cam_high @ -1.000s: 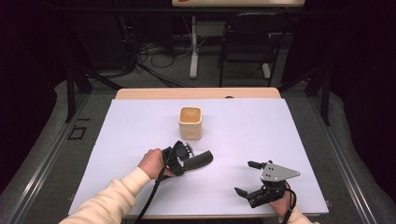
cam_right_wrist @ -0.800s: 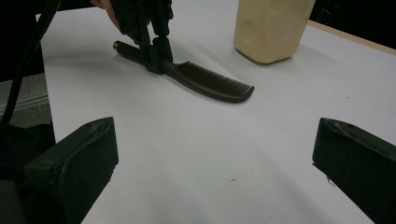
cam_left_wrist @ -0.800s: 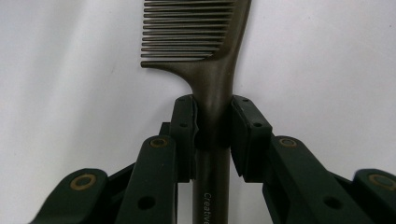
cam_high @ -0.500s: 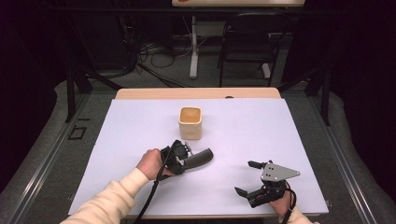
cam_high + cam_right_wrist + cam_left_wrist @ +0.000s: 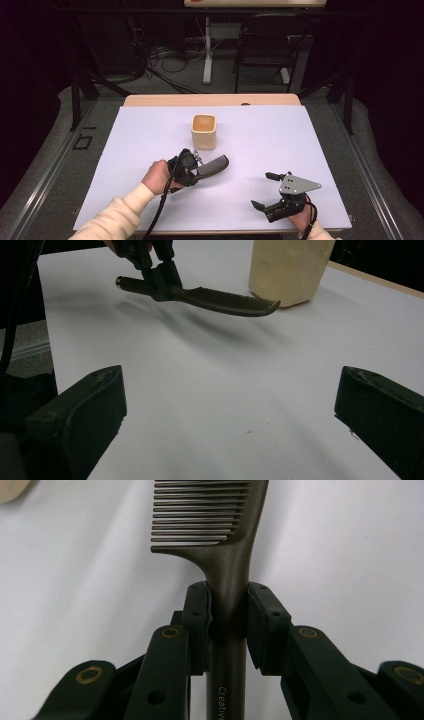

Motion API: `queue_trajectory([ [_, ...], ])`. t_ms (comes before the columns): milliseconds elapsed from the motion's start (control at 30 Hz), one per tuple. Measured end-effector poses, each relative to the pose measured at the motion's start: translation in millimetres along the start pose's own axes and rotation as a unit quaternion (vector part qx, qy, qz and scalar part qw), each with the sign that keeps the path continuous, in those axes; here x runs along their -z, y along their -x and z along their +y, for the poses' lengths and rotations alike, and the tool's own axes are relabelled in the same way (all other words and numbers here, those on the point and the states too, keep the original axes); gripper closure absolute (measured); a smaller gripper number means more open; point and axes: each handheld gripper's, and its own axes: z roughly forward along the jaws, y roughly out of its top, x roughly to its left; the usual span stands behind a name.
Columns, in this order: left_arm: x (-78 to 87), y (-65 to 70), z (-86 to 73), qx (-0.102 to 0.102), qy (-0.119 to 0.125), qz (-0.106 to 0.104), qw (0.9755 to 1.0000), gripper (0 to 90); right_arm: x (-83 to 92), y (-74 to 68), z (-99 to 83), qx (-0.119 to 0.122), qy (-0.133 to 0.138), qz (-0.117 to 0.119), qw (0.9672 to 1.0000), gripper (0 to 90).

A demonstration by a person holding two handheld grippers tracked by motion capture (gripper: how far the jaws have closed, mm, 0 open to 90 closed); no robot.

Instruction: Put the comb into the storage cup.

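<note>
Stage of work: a comb lifted and in transit toward a holder. In the high view the left gripper [image 5: 196, 167], just left of the frame's centre, pinches a dark comb [image 5: 214, 164] by its handle; the toothed end points toward the upper right, at the beige square cup [image 5: 204, 131] standing a little above it on the white table sheet [image 5: 310, 145]. The left gripper view shows the grip closely — both black pads [image 5: 196, 611] pressed on the narrow neck of the handle, teeth running off the top of the frame. In the right gripper view the comb sits at the upper centre of the frame, clear of the sheet with its shadow lying below it, its tip near the cup's base but apart from it. The right gripper [image 5: 272, 192], at the lower right of the high view, holds nothing; its jaws stand spread wide over bare sheet.

Judged progress: the pick-up appears done and the comb is raised. Left to do, by this reading — bring the comb over the cup's open mouth, tip it more upright, lower it in and release. The cup looks empty, though its inside is not fully seen.
</note>
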Motion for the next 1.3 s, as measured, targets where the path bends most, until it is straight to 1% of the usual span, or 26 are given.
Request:
queue_trajectory([
  [133,2.2,0.8,-1.8,0.002,0.014,-0.001,0.9999,72.8,-0.5,0.0,0.0,0.002,-0.001,0.001,1.0,0.0],
  [267,5.2,1.9,-2.8,0.0,0.028,0.002,0.9996,72.8,-0.4,0.2,0.0,0.002,-0.001,0.0,1.0,0.0],
  [367,5.7,2.8,-3.1,0.002,0.04,0.001,0.9992,72.8,0.0,0.2,-0.1,0.001,0.0,0.0,1.0,0.0],
  [600,6.5,4.4,-6.4,0.003,0.06,0.002,0.9982,72.8,0.0,0.3,0.0,0.002,-0.002,0.0,1.0,0.0],
  [733,7.5,4.5,-9.9,0.007,0.076,0.006,0.9971,72.8,-0.7,0.1,-0.1,0.001,-0.002,0.0,1.0,0.0],
  [800,7.7,4.5,-11.6,0.011,0.083,0.004,0.9965,72.8,-0.4,0.2,-0.1,0.002,-0.002,0.0,1.0,0.0],
  [867,8.7,4.6,-13.6,0.014,0.097,0.012,0.9951,72.8,-0.6,0.2,-0.1,0.001,-0.002,0.0,1.0,0.0],
  [900,8.9,4.6,-14.5,0.017,0.1,0.008,0.9948,72.8,-0.7,0.1,0.0,0.002,-0.003,0.0,1.0,0.0],
  [933,9.3,4.4,-15.3,0.018,0.105,0.009,0.9943,72.8,-1.0,0.1,-0.2,0.002,-0.002,0.0,1.0,0.0],
  [1067,11.0,4.4,-17.7,0.02,0.115,0.011,0.9931,72.8,-0.8,0.1,-0.2,0.001,-0.002,0.0,1.0,0.0],
  [1200,12.6,5.7,-19.5,0.025,0.128,0.013,0.9913,72.9,-1.2,0.1,-0.2,0.002,-0.003,0.001,1.0,0.0],
  [1300,13.8,7.0,-20.8,0.025,0.136,0.015,0.9903,72.8,-1.0,0.1,-0.3,0.0,-0.002,0.0,1.0,0.0],
])
